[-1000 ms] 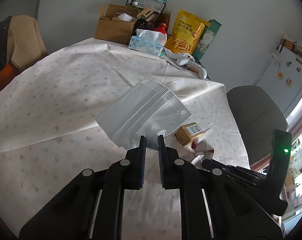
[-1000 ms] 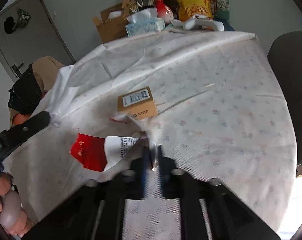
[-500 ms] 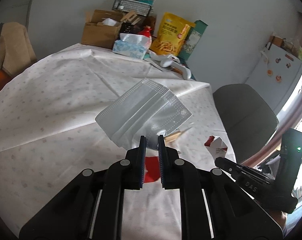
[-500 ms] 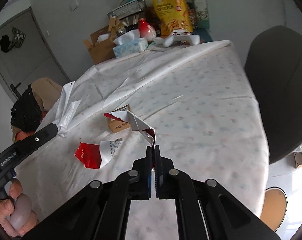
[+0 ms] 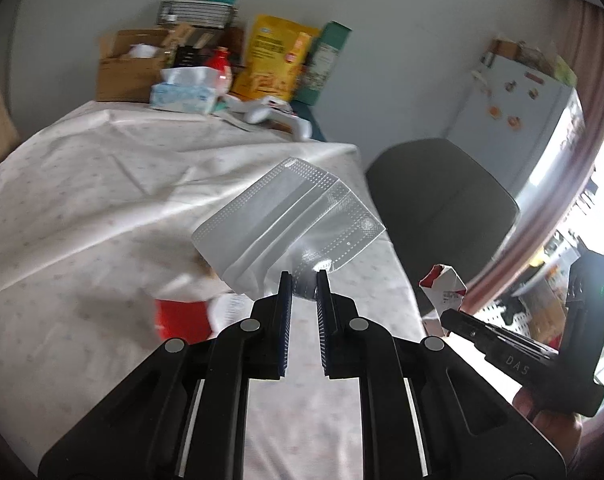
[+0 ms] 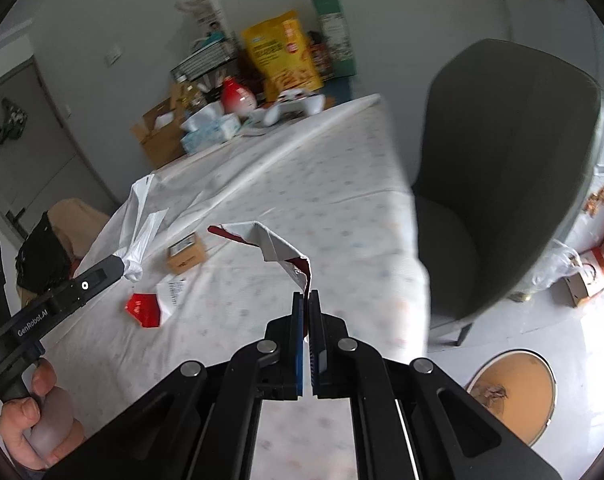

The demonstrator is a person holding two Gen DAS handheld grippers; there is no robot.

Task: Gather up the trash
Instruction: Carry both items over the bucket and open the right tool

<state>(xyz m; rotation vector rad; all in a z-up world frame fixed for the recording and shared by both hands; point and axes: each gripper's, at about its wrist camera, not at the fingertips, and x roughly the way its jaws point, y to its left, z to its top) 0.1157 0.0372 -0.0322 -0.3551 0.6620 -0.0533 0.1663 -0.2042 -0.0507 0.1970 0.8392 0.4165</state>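
Between right gripper (image 6: 306,294) jaws, torn wrapper (image 6: 275,247) sticks up, pinched.

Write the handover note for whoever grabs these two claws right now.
Left claw: shut on the clear plastic bag, held up off the table.
Right claw: shut on the torn red-and-white wrapper, lifted clear of the cloth, over the table's edge near the grey chair.
Still on the table: a second red-and-white wrapper piece and the small cardboard box.
Done: one wrapper picked up, bag in hand.
Left: put the held wrapper in the bag, then collect the other piece and the box. The bag's mouth does not look open; probably needs spreading first.
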